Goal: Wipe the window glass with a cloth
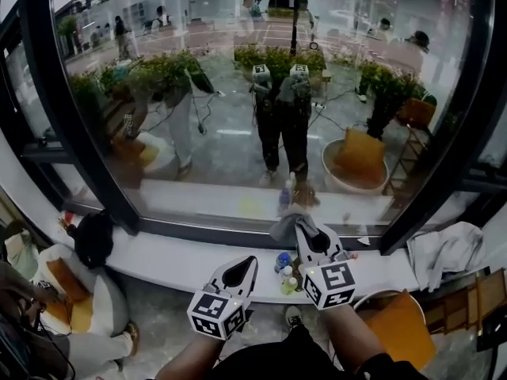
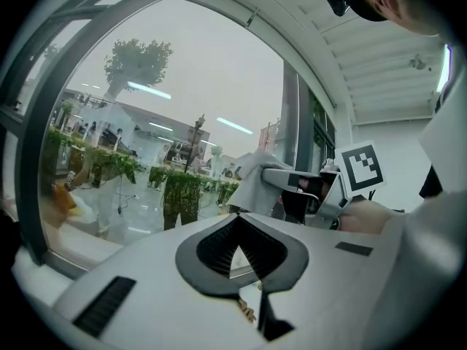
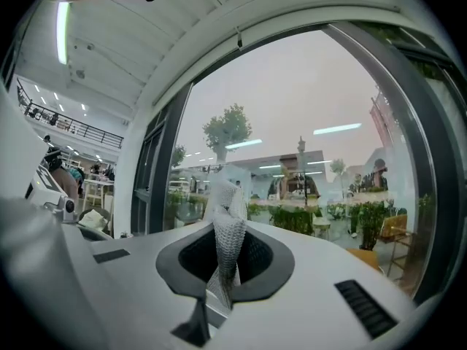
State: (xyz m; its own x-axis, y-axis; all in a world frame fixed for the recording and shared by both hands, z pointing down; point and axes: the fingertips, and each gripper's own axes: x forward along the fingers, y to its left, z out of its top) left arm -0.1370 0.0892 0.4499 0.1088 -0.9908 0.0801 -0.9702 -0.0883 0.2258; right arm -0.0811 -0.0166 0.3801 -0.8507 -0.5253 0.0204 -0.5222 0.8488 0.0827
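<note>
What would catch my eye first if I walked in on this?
The big window glass fills the head view, with greenery and a standing figure's reflection in it. Near its lower edge the right gripper is shut on a grey cloth, while the left gripper beside it is shut and empty. Small bottles stand on the white sill.

The cloth (image 3: 225,243) is waffle-woven, the window glass (image 1: 238,133) glossy.

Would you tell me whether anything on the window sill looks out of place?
Nothing looks spilled or broken. A white cloth lies crumpled on the sill, far right, and small bottles stand below the grey cloth.
</note>
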